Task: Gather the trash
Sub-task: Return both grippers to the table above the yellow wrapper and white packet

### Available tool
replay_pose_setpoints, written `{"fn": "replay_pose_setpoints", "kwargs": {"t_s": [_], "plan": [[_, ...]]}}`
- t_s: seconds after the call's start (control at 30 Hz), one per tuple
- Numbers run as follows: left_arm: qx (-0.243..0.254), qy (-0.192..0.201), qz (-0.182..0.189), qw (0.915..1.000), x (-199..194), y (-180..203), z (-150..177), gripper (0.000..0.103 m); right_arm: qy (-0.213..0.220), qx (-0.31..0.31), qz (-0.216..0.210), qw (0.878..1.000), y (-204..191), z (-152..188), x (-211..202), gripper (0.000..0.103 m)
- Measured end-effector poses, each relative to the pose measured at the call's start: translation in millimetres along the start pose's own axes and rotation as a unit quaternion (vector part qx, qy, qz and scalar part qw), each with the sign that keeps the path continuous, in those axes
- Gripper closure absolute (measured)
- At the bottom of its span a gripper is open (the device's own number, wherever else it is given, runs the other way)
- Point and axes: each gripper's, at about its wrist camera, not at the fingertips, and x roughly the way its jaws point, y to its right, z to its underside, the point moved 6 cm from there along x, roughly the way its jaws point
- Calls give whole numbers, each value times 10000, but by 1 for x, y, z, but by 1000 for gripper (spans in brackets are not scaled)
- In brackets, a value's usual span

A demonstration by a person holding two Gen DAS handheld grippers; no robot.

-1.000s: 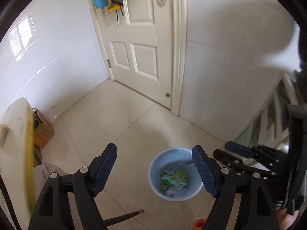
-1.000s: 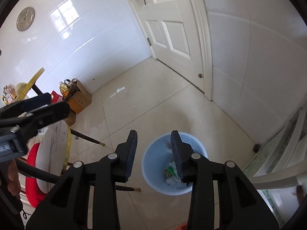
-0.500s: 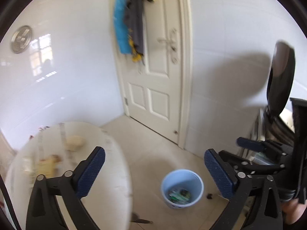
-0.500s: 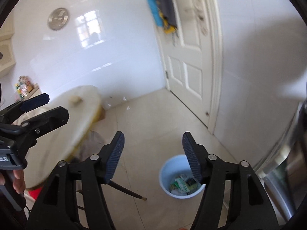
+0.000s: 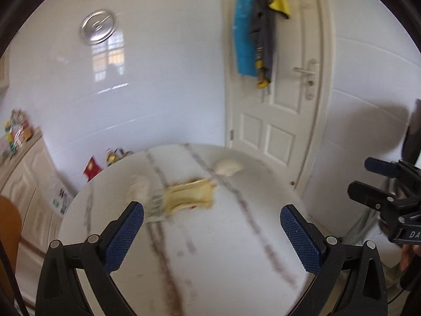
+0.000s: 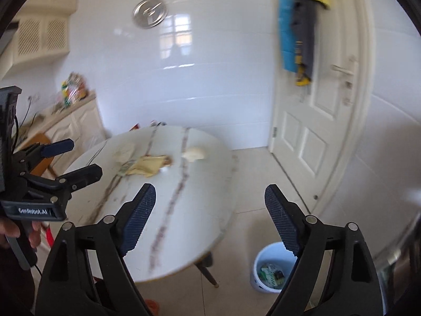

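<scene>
A round white marble table (image 5: 223, 250) (image 6: 200, 197) carries a yellow wrapper (image 5: 192, 197) (image 6: 148, 166), a white crumpled wad (image 5: 227, 167) (image 6: 194, 154) and another pale scrap (image 5: 139, 189) (image 6: 125, 152). My left gripper (image 5: 210, 226) hangs above the table's near half, wide open and empty. My right gripper (image 6: 210, 210) is over the table's right edge with its jaws opening and nothing between them. A blue bucket (image 6: 259, 284) with trash in it stands on the floor to the right of the table, below the right finger.
A white door (image 6: 315, 131) hung with blue, grey and yellow cloths (image 5: 252, 39) is at the back right. A cream cabinet (image 6: 79, 121) with clutter lines the left wall. An orange chair back (image 5: 8, 229) is at the left. A table leg (image 6: 208, 271) slants near the bucket.
Both grippers rose from just over the bucket to above the table, and both opened wider. The bucket dropped out of the left wrist view, and the table's trash came into sight.
</scene>
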Motion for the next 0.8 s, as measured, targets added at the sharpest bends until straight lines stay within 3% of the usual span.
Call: {"fn": "replay_pose_setpoints", "kwargs": {"t_s": [0.17,0.3,0.5,0.7,0.8], "plan": [[-503,-405,-310,9974,-3,-78,12,1,-405,-667,-315,9965,-60,-6,64,19],[-677,-569,-439,9951,0,-119,18,1,-703,-1138,-415,9901,-100,-4,117,20],[-743,-849,-452,9926,26,-165,19,1,-1020,-1773,-455,9778,-135,2,184,22],[-773,-1101,-413,9901,60,-183,18,1,-1297,-2343,-384,9627,-146,14,241,39],[-761,-1170,-344,9896,78,-187,17,1,-1334,-2406,-359,9607,-146,14,252,43]]}}
